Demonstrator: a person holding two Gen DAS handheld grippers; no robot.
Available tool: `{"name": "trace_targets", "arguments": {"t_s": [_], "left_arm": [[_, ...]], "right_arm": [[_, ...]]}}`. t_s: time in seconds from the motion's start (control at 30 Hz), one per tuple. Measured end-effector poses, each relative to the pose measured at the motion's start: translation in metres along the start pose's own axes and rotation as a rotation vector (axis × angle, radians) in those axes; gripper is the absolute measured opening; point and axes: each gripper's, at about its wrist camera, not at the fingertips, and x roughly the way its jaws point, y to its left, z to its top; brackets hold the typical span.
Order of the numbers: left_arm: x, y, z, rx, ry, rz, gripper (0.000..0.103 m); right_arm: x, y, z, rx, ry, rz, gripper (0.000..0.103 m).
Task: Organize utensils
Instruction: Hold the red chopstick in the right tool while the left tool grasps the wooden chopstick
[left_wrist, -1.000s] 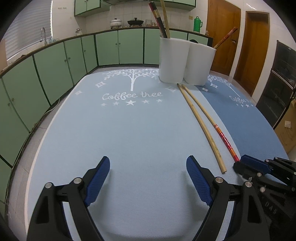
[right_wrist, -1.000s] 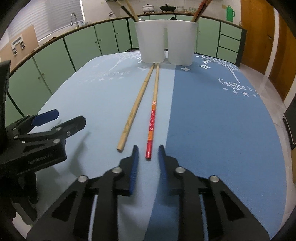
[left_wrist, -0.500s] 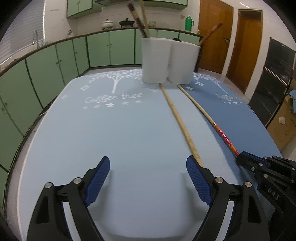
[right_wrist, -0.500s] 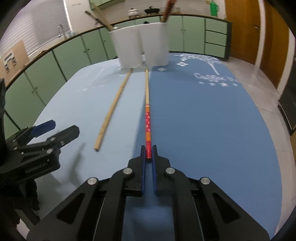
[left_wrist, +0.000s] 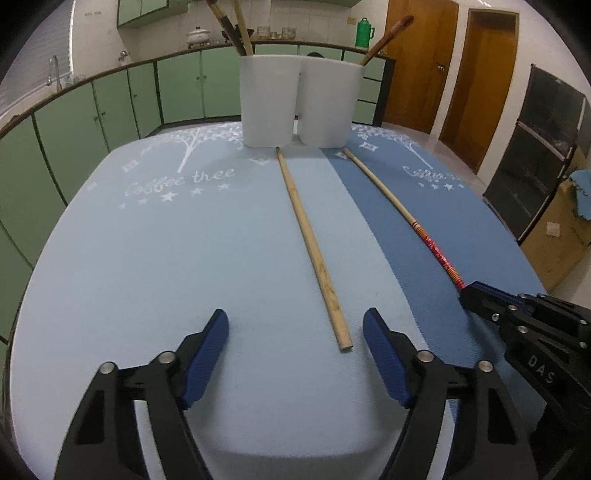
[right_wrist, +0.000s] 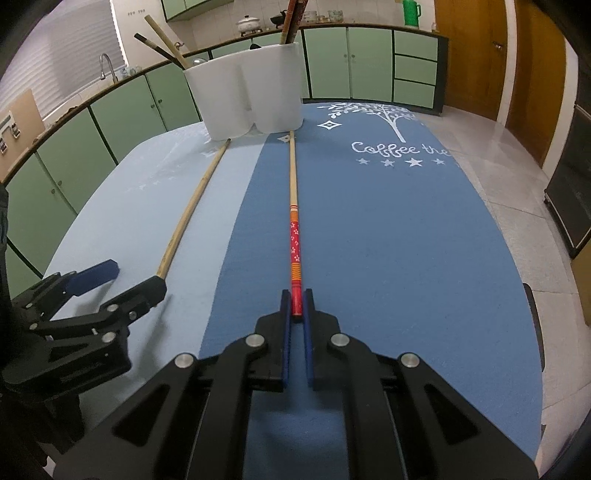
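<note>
A red-ended chopstick (right_wrist: 294, 236) lies along the dark blue mat, its tip toward the right white holder cup (right_wrist: 275, 88). My right gripper (right_wrist: 296, 304) is shut on its red end; it also shows in the left wrist view (left_wrist: 467, 293). A plain bamboo chopstick (left_wrist: 314, 251) lies on the light blue mat, pointing at the left white holder cup (left_wrist: 269, 99). My left gripper (left_wrist: 295, 339) is open, and the bamboo stick's near end lies between its fingers. Both cups hold other chopsticks.
The two mats cover a table (left_wrist: 110, 258) with rounded edges. Green kitchen cabinets (left_wrist: 110, 103) run behind and to the left. Wooden doors (left_wrist: 484, 74) and a dark oven unit (left_wrist: 546, 147) stand at the right.
My right gripper closed on the red chopstick's end and swung it onto the dark blue mat. My left gripper moved right, so the bamboo stick's end now lies between its open fingers.
</note>
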Motion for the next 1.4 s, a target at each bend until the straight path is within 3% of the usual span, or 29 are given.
{"name": "trace_targets", "arguments": {"t_s": [0.53, 1.0, 1.4], "left_arm": [[0.0, -0.018, -0.002, 0.01, -0.005, -0.009, 0.01], [-0.019, -0.02, 0.003, -0.012, -0.042, -0.006, 0.007], [-0.092, -0.015, 0.036, 0.013, -0.221, 0.009, 0.007]], "right_arm": [[-0.002, -0.004, -0.005, -0.007, -0.008, 0.024, 0.006], [-0.016, -0.002, -0.002, -0.025, -0.055, 0.023, 0.005], [-0.072, -0.001, 0.032, -0.058, -0.184, 0.026, 0.005]]}}
